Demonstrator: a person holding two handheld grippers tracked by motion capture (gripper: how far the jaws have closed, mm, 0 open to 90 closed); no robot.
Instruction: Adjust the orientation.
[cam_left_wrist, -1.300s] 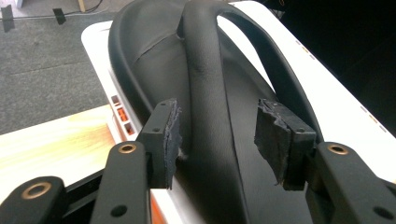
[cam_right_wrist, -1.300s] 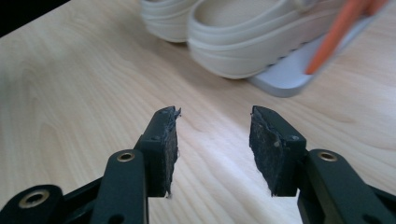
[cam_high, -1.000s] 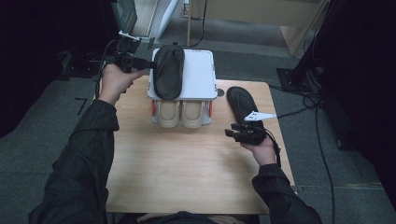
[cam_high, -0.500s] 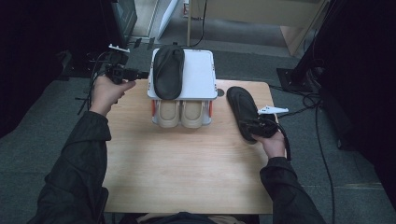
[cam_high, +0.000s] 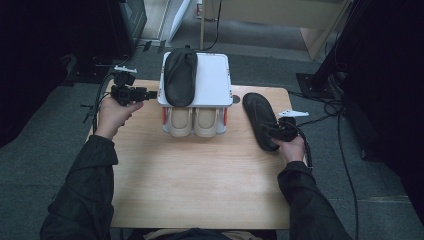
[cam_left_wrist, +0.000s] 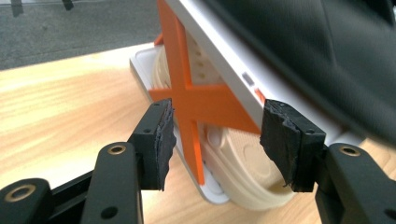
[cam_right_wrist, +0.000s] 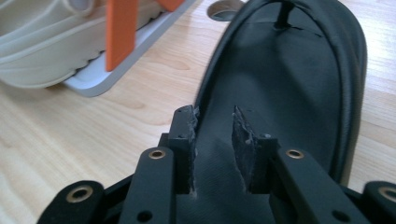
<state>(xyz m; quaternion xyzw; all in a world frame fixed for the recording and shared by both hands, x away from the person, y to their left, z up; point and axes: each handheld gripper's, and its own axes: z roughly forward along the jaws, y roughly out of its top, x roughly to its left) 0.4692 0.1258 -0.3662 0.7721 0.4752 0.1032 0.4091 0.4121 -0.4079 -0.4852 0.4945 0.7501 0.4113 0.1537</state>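
A white two-tier shoe rack (cam_high: 214, 80) with orange braces (cam_left_wrist: 187, 93) stands at the table's far edge. One black slipper (cam_high: 180, 75) lies on its top shelf, and a beige pair (cam_high: 192, 122) sits below. My left gripper (cam_high: 151, 93) is level with the rack's left side. It is open after widening a little, and its jaws (cam_left_wrist: 215, 140) stand apart on either side of the orange brace without touching it. The other black slipper (cam_high: 259, 112) lies flat on the table right of the rack. My right gripper (cam_high: 274, 131) is over its heel. Its jaws (cam_right_wrist: 215, 135) have just been closing to a narrow gap, with bare insole (cam_right_wrist: 299, 79) between them.
A round cable hole (cam_high: 236, 99) sits in the wooden table (cam_high: 200, 180) between the rack and the loose slipper. Cables trail over the grey floor on both sides. The near half of the table is bare wood.
My left gripper drew back leftward from the slipper on the rack's top and sank beside the rack. My right gripper shifted right along the loose slipper's heel, and its jaws narrowed.
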